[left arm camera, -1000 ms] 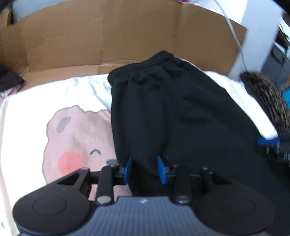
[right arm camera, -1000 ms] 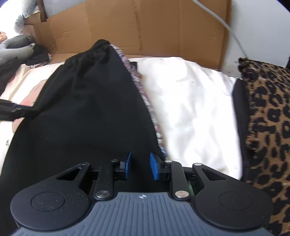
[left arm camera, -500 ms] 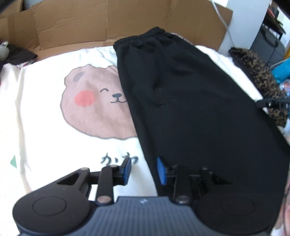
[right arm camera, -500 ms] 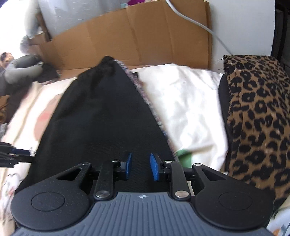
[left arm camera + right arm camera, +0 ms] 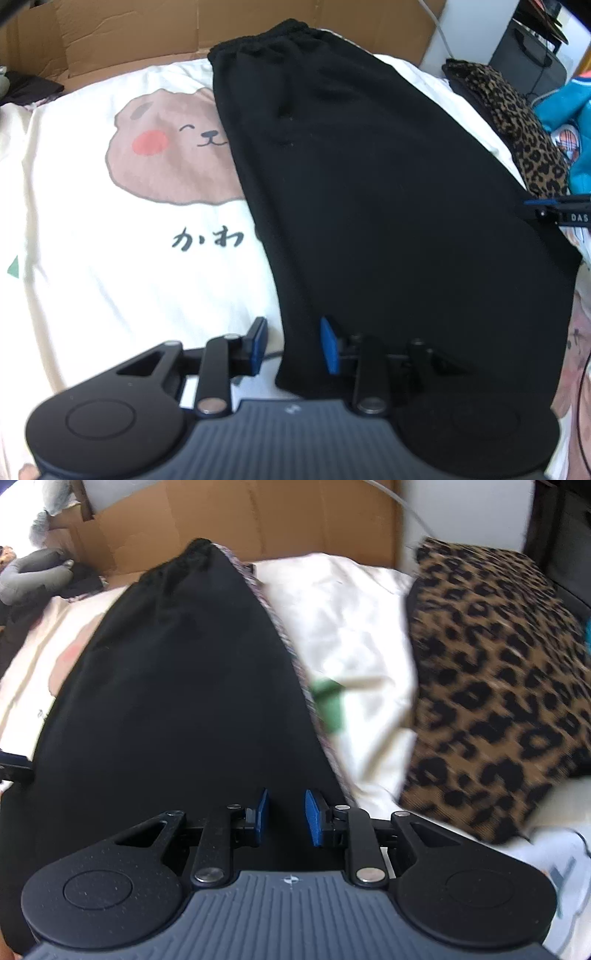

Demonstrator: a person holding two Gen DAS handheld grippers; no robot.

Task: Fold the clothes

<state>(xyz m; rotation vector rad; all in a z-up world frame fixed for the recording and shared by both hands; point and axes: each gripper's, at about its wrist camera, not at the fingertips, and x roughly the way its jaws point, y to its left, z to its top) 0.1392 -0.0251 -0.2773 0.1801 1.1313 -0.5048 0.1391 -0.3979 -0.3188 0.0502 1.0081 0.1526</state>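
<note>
Black pants (image 5: 369, 192) lie flat and lengthwise on a white bedsheet with a bear print (image 5: 166, 155), waistband (image 5: 266, 37) at the far end. My left gripper (image 5: 293, 343) is open at the near end, and the pants' left edge runs between its fingers. My right gripper (image 5: 287, 819) is open low over the pants (image 5: 177, 686), close to their right edge. The right gripper's tip (image 5: 554, 210) also shows at the pants' right side in the left wrist view. The left gripper's tip (image 5: 11, 764) shows at the left rim of the right wrist view.
A leopard-print cushion (image 5: 498, 686) lies right of the pants. A speckled cloth edge (image 5: 291, 653) peeks out along their right side. Flattened cardboard (image 5: 129, 33) lines the far side. Dark and grey clothes (image 5: 40, 572) sit far left, a turquoise item (image 5: 569, 110) far right.
Both grippers have drawn back from near the waistband toward the leg end, so much more of the pants and bear print shows. Both stayed open.
</note>
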